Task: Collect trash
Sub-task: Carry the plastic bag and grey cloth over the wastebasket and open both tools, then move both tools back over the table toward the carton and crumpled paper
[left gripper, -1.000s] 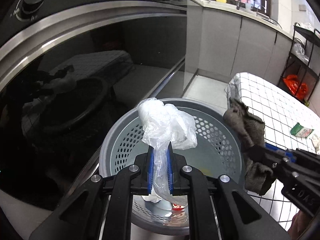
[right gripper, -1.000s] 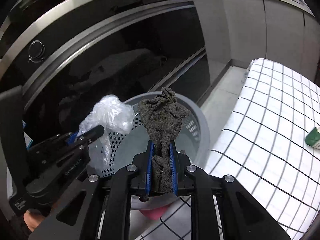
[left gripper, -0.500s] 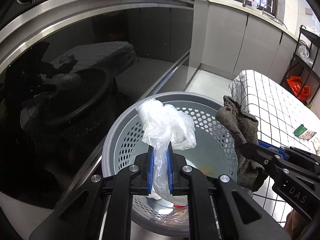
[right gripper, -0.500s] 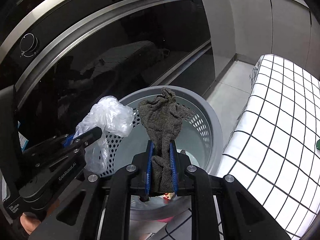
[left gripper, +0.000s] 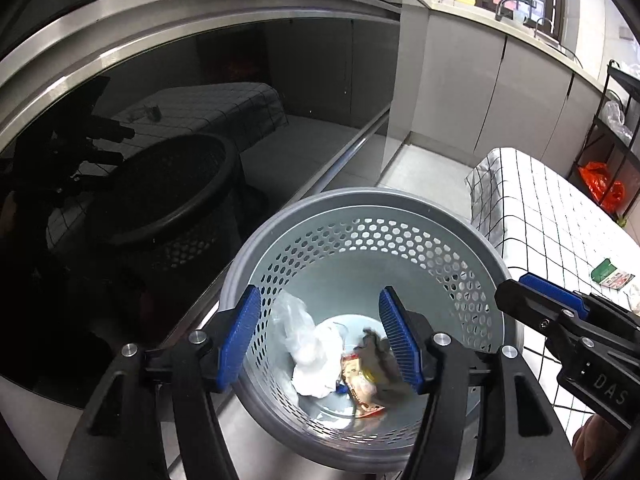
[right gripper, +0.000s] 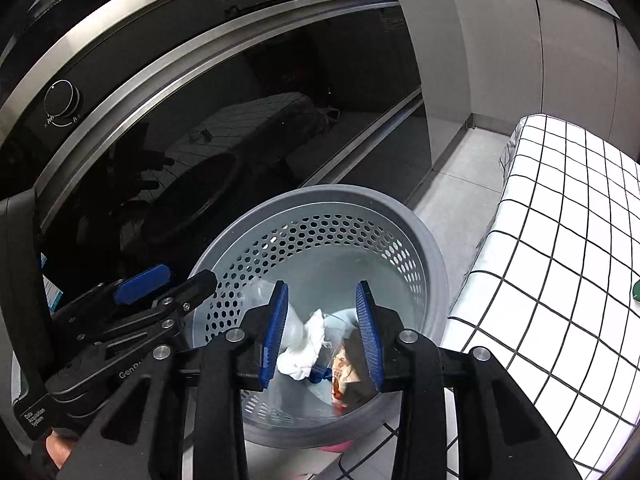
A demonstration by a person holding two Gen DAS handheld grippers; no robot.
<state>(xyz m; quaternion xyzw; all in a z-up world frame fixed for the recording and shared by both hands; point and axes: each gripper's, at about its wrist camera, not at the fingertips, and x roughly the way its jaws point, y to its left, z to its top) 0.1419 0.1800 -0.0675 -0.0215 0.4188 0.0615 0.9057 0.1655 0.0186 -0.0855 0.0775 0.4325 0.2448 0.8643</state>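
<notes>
A grey perforated bin [left gripper: 360, 204] stands on the floor; it also shows in the right wrist view [right gripper: 340, 196]. My left gripper [left gripper: 320, 340] is open and empty above it. My right gripper [right gripper: 322, 332] is open and empty above it too. In the bin lie a clear plastic bag [left gripper: 294, 320], white crumpled paper [left gripper: 316, 368], a grey rag [left gripper: 384, 364] and a red-printed wrapper [left gripper: 358, 384]. In the right wrist view the white paper [right gripper: 304, 344] and the wrapper [right gripper: 346, 372] show between my fingers.
A dark glass oven door [left gripper: 160, 140] is just behind the bin. A table with a white checked cloth [left gripper: 560, 216] is to the right, with a green packet [left gripper: 608, 274] on it. Grey cabinets [left gripper: 500, 92] stand beyond.
Both grippers opened. The plastic bag dropped from my left gripper and the grey rag from my right; both now lie in the bin.
</notes>
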